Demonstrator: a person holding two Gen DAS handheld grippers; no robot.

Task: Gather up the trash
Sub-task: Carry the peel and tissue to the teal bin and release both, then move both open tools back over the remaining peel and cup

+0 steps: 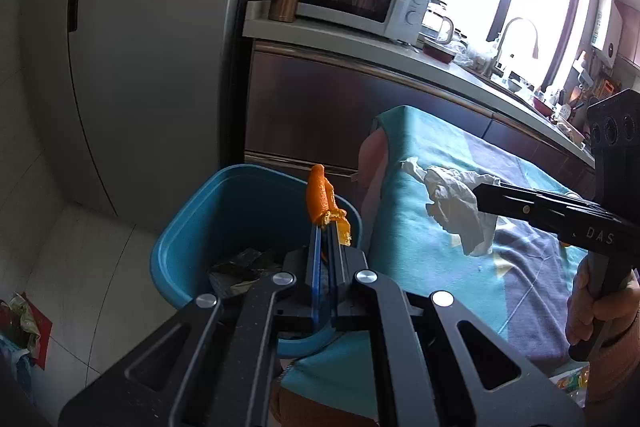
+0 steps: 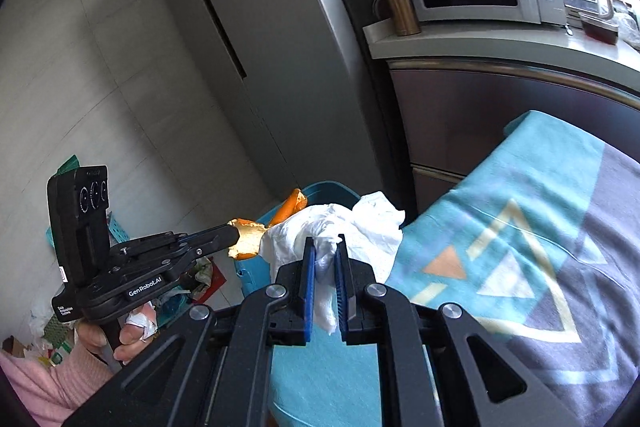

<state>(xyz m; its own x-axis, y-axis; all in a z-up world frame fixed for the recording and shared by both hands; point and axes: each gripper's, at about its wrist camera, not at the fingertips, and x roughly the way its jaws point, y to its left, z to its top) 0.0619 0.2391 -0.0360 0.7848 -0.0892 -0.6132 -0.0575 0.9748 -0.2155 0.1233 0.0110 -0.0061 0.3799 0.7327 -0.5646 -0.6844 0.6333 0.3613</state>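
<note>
Over the blue bin (image 1: 188, 227) — left gripper (image 1: 327, 223) pinches orange peel (image 1: 320, 199).

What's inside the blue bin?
Inside the blue bin lies some dark crumpled trash. The left hand-held gripper, shut on an orange peel, hides the rest of the bottom.

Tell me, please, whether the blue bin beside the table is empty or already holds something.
Not empty. The left wrist view looks into the blue bin, and dark crumpled trash lies at its bottom.
</note>
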